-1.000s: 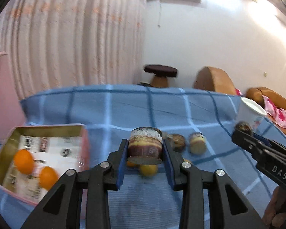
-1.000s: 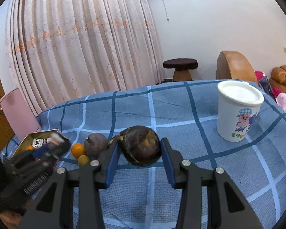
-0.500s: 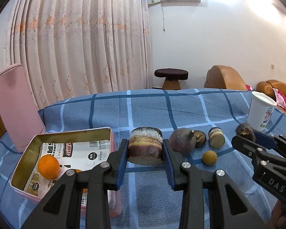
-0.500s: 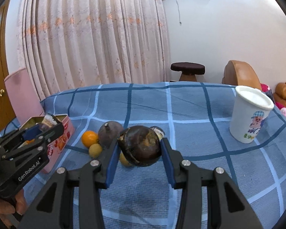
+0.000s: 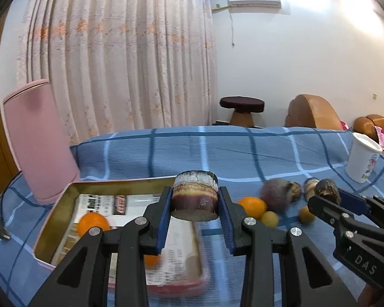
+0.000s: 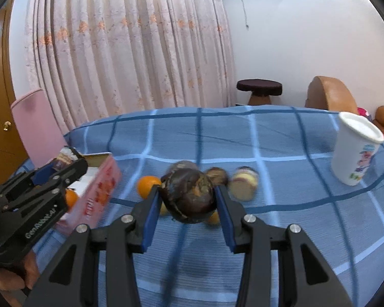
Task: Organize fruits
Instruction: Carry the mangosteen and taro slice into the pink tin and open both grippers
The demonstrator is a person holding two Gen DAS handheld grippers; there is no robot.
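The left gripper (image 5: 195, 217) is up over the pink tin (image 5: 117, 184), fingers level and pointing straight ahead, clamped on a cut fruit chunk (image 5: 195, 194), a stubby cylinder with dark skin and a pale band, hanging above the tin's right side! Inside that tin sits an orange (image 5: 93, 223) on printed paper. Over on the right, the right gripper (image 6: 188, 212) hovers above the blue checked cloth (image 6: 281, 138), its blue pads pinching a dark round fruit (image 6: 188, 199) from either side. Behind it on the cloth lies the loose pile: another orange (image 6: 147, 184), a sliced piece (image 6: 244, 183), small yellow fruits partly hidden. A white cup (image 6: 355, 148) stands well apart to the right.
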